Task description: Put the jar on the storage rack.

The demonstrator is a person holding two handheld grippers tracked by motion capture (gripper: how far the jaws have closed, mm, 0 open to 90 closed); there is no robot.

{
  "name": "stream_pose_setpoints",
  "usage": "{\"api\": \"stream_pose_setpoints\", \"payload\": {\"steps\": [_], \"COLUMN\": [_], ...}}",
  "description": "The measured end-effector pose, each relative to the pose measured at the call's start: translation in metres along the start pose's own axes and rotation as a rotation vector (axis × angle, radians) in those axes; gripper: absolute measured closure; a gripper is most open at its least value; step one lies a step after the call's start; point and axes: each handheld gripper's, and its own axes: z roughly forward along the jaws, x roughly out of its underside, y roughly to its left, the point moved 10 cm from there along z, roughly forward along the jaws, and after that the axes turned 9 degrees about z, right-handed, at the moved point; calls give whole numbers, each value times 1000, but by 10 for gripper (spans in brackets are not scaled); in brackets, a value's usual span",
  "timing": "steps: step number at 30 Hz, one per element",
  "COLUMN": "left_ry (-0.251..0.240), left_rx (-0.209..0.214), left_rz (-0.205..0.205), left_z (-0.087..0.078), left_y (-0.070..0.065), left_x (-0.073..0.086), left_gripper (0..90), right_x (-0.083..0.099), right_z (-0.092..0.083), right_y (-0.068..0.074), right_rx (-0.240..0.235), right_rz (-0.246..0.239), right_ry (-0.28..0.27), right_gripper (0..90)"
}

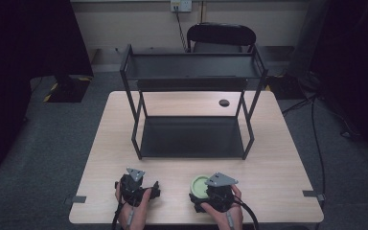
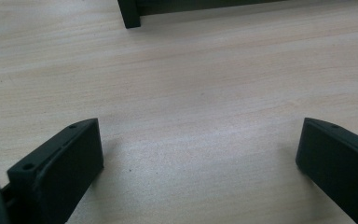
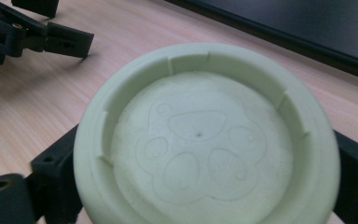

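One pale green bowl point(image 3: 205, 140) between right claw point(image 3: 205, 186) jaws — left claw point(image 2: 200, 163) agape.

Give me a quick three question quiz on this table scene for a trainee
1. True or false: the left gripper holds something.
2. What sits between the right gripper jaws? A) black cable B) pale green round container C) chair
3. What stands on the table beyond both grippers?

Key: 1 false, its jaws are wide apart over bare wood. 2 B. 3 a black two-tier shelf rack.
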Motion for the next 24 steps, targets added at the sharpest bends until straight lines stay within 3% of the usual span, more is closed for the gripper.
{"api": "stream_pose_setpoints", "payload": {"steps": [13, 24], "left_ry": [0, 0], "left_rx": [0, 0], "left_rz": [0, 0], "left_z": [0, 0], "left_y": [0, 0], "left_x": [0, 0], "left_gripper": [0, 0], "right_x": [0, -3], "right_z": [0, -4], "right_y": [1, 0], "right_rx": [7, 8], "right_rz": [-25, -16], "right_ry": [5, -1], "right_gripper": [102, 110]}}
